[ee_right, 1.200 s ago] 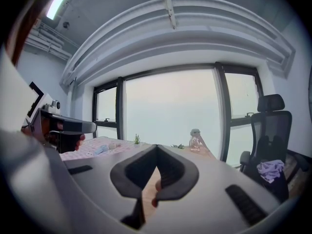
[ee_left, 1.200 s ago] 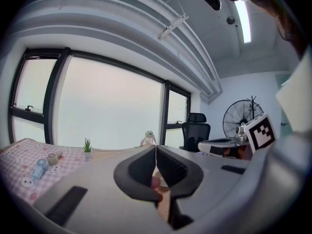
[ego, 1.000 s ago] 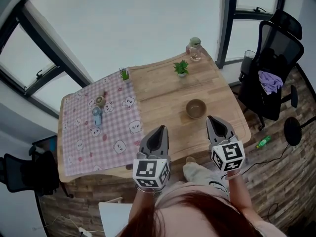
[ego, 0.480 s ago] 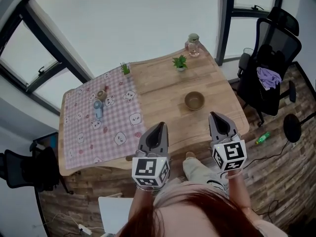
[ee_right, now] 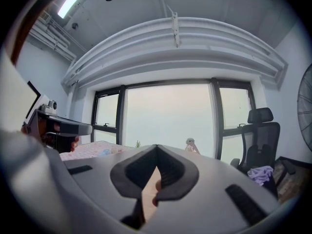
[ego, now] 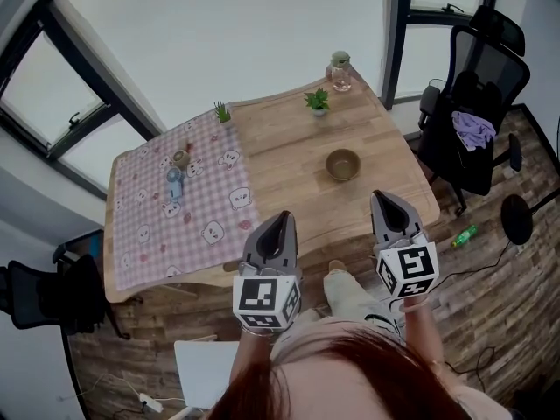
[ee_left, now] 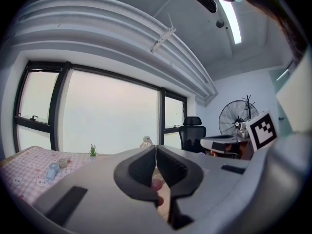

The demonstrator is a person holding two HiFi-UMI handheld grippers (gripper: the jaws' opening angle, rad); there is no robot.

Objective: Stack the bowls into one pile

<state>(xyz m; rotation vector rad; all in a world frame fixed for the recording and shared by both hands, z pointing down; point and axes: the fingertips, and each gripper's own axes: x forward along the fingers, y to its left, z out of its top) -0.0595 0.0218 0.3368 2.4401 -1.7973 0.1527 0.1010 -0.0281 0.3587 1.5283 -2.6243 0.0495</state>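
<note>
A brown bowl stands upright on the bare wood of the table, on its right half; I cannot tell whether other bowls nest inside it. My left gripper hovers over the table's near edge, shut and empty. My right gripper is off the near right corner, shut too, with nothing in it. The bowl lies beyond and between the two, apart from both. In the left gripper view the left gripper has its jaws pressed together, as does the right gripper in the right gripper view. Neither gripper view shows the bowl.
A pink chequered cloth covers the table's left part, with a blue bottle and a small cup on it. Two small plants and a glass jar stand at the far edge. An office chair stands right; a green bottle lies on the floor.
Both grippers have drawn back from the table toward me and risen a little. The bowl now sits farther from them in the head view. Both stay shut.
</note>
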